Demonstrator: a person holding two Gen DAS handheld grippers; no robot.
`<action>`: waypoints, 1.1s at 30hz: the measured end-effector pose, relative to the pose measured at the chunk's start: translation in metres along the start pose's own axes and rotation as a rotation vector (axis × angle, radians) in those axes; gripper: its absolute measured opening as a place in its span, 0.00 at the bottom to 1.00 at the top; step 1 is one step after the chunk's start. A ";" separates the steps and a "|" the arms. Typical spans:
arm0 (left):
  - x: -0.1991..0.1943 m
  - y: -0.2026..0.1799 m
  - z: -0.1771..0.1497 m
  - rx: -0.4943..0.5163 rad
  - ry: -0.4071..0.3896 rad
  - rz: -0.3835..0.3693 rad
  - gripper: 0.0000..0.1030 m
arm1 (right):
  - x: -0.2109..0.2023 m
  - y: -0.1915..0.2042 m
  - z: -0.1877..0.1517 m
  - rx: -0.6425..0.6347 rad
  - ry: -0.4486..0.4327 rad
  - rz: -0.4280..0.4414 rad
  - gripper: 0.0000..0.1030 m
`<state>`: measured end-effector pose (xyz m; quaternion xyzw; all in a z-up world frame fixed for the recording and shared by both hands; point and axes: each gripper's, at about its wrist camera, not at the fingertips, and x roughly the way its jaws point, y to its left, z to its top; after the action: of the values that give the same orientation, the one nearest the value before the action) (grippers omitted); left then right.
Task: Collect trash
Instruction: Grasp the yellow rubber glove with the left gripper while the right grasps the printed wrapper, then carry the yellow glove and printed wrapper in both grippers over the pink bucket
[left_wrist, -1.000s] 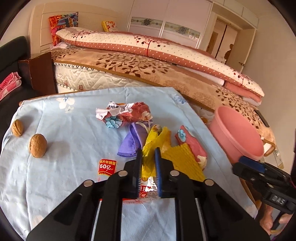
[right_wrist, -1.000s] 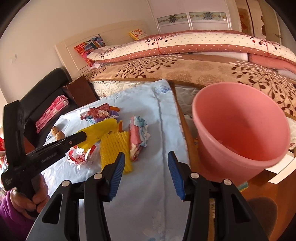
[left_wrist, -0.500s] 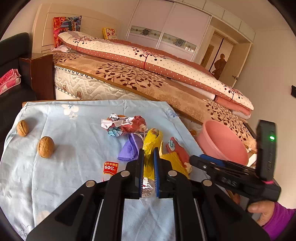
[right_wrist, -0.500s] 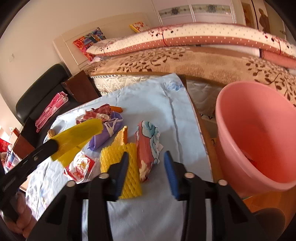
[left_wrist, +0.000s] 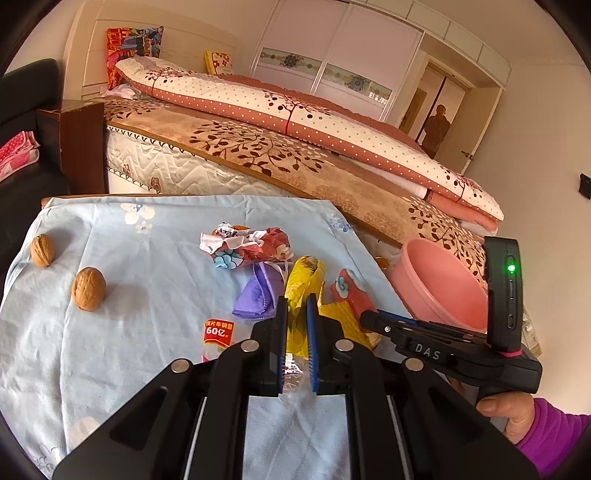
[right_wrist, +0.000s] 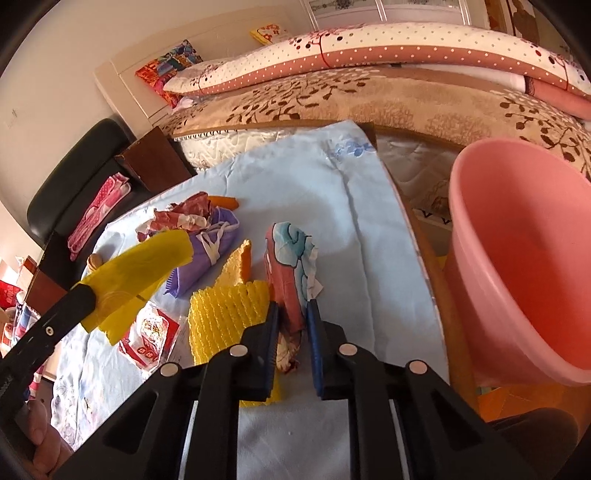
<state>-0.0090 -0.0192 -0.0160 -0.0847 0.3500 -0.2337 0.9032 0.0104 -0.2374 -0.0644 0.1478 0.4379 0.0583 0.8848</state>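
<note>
Crumpled red-and-blue floral wrapper (right_wrist: 291, 273) (apparently paper), pinched between jaws.

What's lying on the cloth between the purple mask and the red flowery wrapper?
A yellow foam net lies between the purple mask and the red flowery wrapper, clearest in the right wrist view.

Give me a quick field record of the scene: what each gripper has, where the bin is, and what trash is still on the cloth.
left gripper: shut on yellow wrapper, lifted off the cloth
right gripper: jaws just closed, shut on red-and-blue wrapper, which still lies on the cloth
bin: pink basin, off the table's right edge
trash left on cloth: yellow foam net, purple mask, crumpled floral paper, red snack packet
other: two walnuts
</note>
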 end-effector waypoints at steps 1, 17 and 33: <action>0.000 0.000 0.000 0.000 0.001 0.001 0.09 | -0.003 0.000 0.000 -0.003 -0.009 -0.002 0.14; -0.017 -0.011 0.008 0.002 -0.039 0.014 0.09 | -0.062 -0.007 0.005 0.011 -0.159 0.042 0.14; -0.015 -0.038 0.011 0.043 -0.036 0.012 0.09 | -0.080 -0.013 -0.002 0.015 -0.183 0.042 0.14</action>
<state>-0.0248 -0.0454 0.0128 -0.0674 0.3288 -0.2344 0.9124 -0.0406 -0.2676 -0.0093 0.1685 0.3523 0.0599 0.9186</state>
